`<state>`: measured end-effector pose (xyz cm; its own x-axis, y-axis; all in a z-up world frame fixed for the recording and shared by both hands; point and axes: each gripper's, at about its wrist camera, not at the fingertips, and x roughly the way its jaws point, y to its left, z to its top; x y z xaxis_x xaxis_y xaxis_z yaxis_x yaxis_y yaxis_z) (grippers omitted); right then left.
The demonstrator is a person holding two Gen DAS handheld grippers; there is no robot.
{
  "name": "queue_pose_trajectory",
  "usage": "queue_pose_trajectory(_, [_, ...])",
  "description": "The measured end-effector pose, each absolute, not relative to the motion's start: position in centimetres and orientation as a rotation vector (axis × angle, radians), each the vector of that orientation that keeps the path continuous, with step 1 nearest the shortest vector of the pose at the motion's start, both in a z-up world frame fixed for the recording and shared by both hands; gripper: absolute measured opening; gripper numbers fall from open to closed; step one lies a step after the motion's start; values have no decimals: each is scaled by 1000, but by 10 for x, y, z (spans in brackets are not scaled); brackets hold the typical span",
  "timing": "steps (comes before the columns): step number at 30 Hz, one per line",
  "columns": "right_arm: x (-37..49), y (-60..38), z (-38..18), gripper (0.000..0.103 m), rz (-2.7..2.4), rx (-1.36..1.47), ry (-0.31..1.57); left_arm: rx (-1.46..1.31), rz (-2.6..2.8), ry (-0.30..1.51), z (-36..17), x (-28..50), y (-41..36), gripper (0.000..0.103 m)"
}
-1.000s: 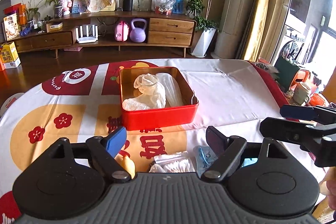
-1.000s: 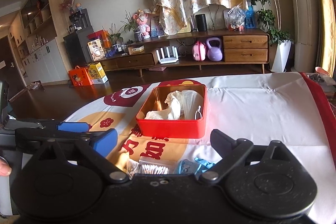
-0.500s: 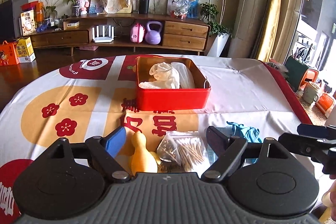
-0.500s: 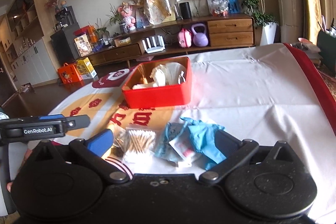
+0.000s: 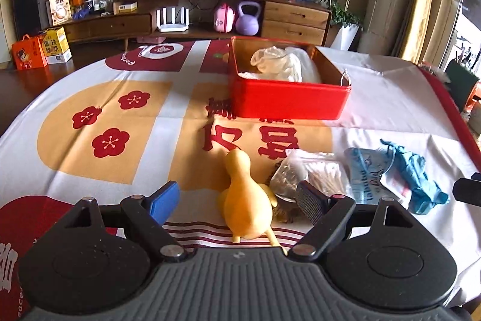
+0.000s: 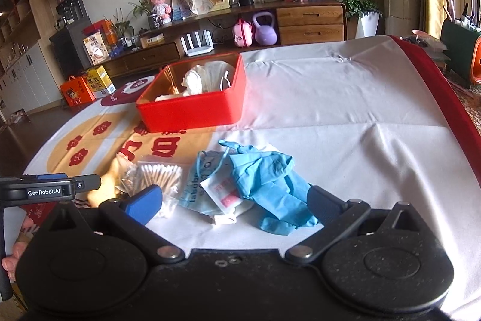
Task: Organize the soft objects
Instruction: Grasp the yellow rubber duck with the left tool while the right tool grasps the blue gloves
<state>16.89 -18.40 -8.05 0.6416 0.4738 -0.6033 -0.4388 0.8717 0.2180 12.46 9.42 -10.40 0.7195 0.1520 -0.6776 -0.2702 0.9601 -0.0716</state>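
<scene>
Behind the worktop (image 5: 375, 98) stood a long wooden sideboard (image 5: 294, 20) carrying a black speaker, plants and a doll, with a purple kettlebell (image 5: 248, 23) and a white router on its lower shelf. Orange and yellow printed cartons (image 5: 42, 48) sat on the floor at left; their writing was too small to read. A white cloth printed with red plum blossoms (image 5: 110, 142) and large red Chinese characters (image 5: 249, 140) covered the worktop.

A red tin (image 5: 288, 101) stood toward the far middle, holding crumpled white cloth (image 5: 279, 65). Nearer, in a row: a yellow rubber duck (image 5: 245, 200), a clear bag of cotton swabs (image 5: 315, 173), a pale blue packet (image 5: 365, 173) with partly legible lettering, a small white sachet with a red label (image 6: 224, 194), and a crumpled blue glove (image 6: 267, 185). The packet and sachet lay overlapped, with the glove draped against them.

The left claw (image 5: 237, 202) hung low over the near edge with its jaws wide apart, the duck lying between them and touching neither. The right claw (image 6: 231, 200) likewise stood spread, bracketing the packet, sachet and glove without contact. In the right wrist view the left tool's side bore the label "GenRobot.AI" (image 6: 43, 192), and fingers (image 6: 18, 254) of the hand holding it showed at the left edge.
</scene>
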Motion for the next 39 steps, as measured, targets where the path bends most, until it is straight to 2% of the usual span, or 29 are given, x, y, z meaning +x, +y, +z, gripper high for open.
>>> queue_pose_trajectory(11, [204,-180,-105,91,484,39,775,-205,215,795,-132,144,102,85])
queue_pose_trajectory(14, [214,-180,-110,81,471,56,797,-207,216,803,-136,147,103,85])
queue_pose_trajectory(18, [223,-183,-118,74,463,92,844,-208,208,811,-140,150,103,85])
queue_pose_trajectory(21, [224,-185,-122,64,460,98,855,-207,204,811,-141,150,103,84])
queue_pose_trajectory(27, [222,-187,-123,51,471,109,870,-210,195,810,-141,150,102,72])
queue_pose_trajectory(29, [222,-189,-122,43,473,115,868,-212,191,804,-140,149,102,68])
queue_pose_trajectory(32, [221,-191,-120,35,473,129,862,-225,184,796,-138,146,103,59])
queue_pose_trajectory(34, [220,-192,-119,31,470,132,858,-234,178,794,-137,145,104,48])
queue_pose_trajectory(39, [218,-193,-116,23,463,125,856,-228,169,791,-134,144,101,37])
